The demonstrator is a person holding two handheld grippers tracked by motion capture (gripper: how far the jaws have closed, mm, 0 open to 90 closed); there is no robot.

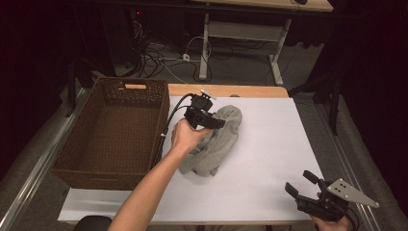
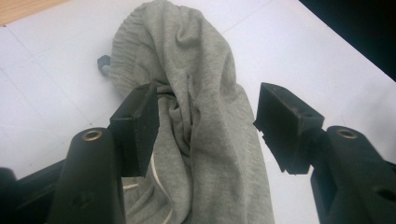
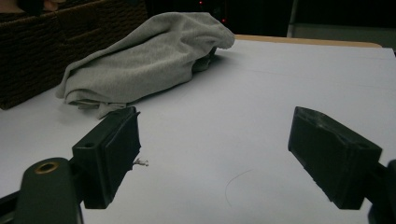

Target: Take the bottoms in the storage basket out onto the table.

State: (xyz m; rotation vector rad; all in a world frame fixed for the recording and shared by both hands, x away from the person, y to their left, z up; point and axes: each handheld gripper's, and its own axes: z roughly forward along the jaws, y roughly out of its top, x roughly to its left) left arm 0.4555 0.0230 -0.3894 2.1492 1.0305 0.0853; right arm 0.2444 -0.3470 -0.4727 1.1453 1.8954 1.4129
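A crumpled grey garment (image 1: pixel 216 142) lies on the white sheet just right of the basket, and appears in the left gripper view (image 2: pixel 196 93) and the right gripper view (image 3: pixel 144 56). My left gripper (image 1: pixel 215 121) hovers over its upper part, open, its jaws straddling a fold of the cloth (image 2: pixel 205 126) without closing on it. A white drawstring (image 2: pixel 159 182) shows under the fabric. My right gripper (image 1: pixel 299 184) rests near the table's front right corner, open, with bare sheet between its jaws (image 3: pixel 212 144).
A dark brown wicker basket (image 1: pixel 103 171) stands at the left of the table, open and holding nothing. The white sheet (image 1: pixel 274 144) covers the wooden table (image 1: pixel 226 90). Cables and a desk frame lie on the floor beyond.
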